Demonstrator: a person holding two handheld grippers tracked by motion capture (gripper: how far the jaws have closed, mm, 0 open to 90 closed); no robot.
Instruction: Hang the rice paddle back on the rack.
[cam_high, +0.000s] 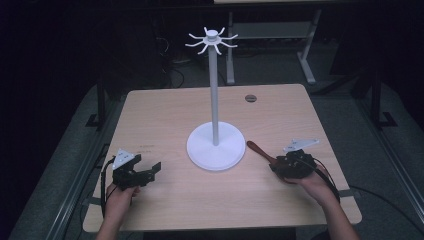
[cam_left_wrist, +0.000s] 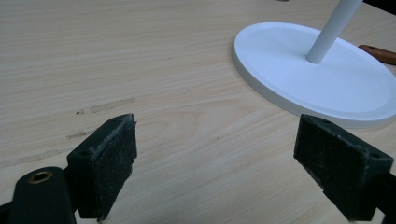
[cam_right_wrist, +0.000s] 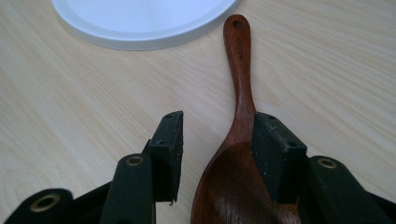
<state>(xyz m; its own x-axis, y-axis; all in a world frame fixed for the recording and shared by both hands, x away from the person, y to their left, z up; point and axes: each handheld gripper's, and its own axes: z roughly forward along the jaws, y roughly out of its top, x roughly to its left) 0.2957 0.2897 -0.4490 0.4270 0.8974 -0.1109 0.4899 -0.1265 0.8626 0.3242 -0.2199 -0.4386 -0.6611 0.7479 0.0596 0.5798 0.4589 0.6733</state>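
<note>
A dark brown wooden spoon (cam_high: 259, 150) lies flat on the table just right of the white stand's round base (cam_high: 216, 147). Its handle end with a hole (cam_right_wrist: 237, 28) points toward the base. My right gripper (cam_right_wrist: 219, 135) is open, its jaws on either side of the spoon's neck where the bowl begins. The right pad (cam_right_wrist: 275, 149) sits against the spoon, while a gap remains at the left pad. In the high view the right gripper (cam_high: 281, 162) rests low on the table. My left gripper (cam_high: 148, 169) is open and empty, left of the base.
The stand has a tall white pole (cam_high: 214, 90) topped by a ring of curved hooks (cam_high: 212, 40). In the left gripper view my jaws (cam_left_wrist: 215, 154) face bare wooden tabletop (cam_left_wrist: 140, 70), with the base (cam_left_wrist: 317, 79) ahead to the right. A cable grommet (cam_high: 250, 98) sits far back.
</note>
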